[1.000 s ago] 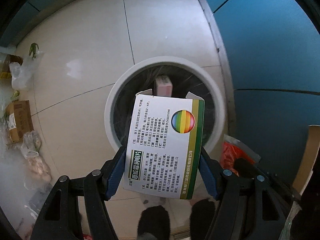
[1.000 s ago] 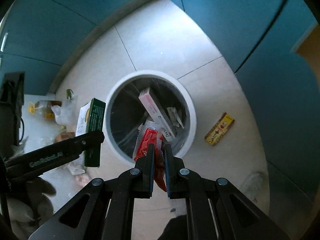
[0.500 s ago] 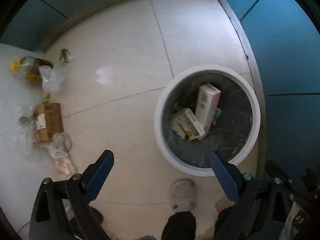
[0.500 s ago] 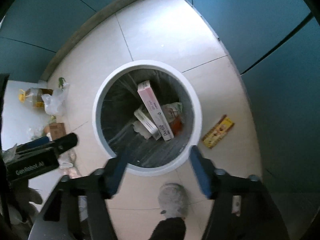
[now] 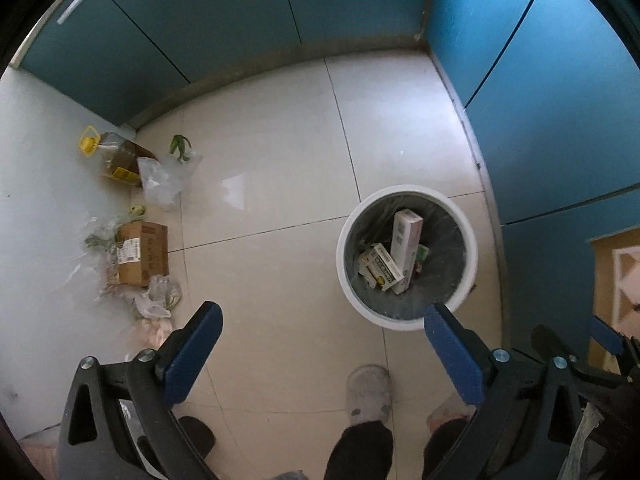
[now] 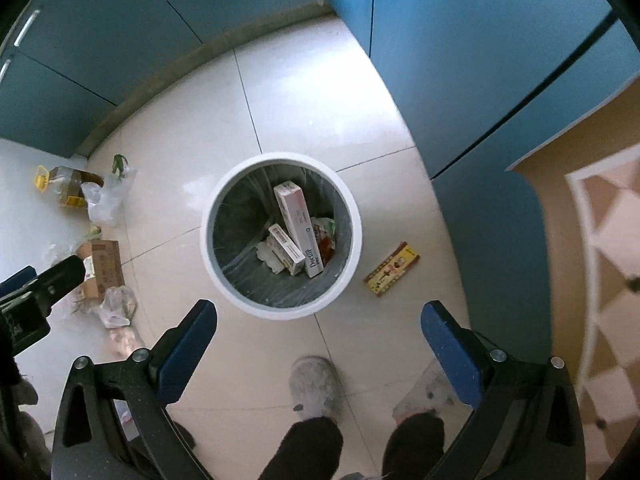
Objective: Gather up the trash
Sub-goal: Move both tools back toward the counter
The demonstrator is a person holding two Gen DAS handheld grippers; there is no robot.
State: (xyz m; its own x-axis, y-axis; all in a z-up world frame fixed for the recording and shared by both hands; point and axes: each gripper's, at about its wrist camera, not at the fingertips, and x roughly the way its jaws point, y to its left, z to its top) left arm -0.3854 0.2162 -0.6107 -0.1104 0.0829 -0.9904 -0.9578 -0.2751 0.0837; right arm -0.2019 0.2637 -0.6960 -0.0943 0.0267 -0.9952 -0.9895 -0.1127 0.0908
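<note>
Left wrist view: the left tool (image 5: 318, 340) points straight down at the pale tiled floor (image 5: 280, 140), its blue pads spread wide and opening, nothing between them. The white bin (image 5: 468, 248) stands to the right of the gap, its near rim just touching the line of the right-hand pad. Inside lie a tall white carton (image 5: 407, 236) and a smaller box (image 5: 380, 272), leaning together. The bin sits close to the blue cabinet fronts (image 5: 540, 120) on the right, with only a thin strip of floor between. Over on the left, well apart from the bin, there's clutter: an oil bottle (image 5: 116, 158), a clear plastic bag (image 5: 164, 180) and a cardboard box (image 5: 142, 254). A broad stretch of bare tile lies between that heap and the bin. A grey slipper (image 5: 368, 394) stands below.

Right wrist view: the right tool (image 6: 318, 340) is likewise agape and opening, holding nothing, with the bin (image 6: 208, 240) just above the gap. To the right of the bin, apart from it, a flat yellow-red packet (image 6: 392, 270) lies on the floor near the cabinet edge. The left tool's black frame (image 6: 40, 292) pokes in at the left border.
</note>
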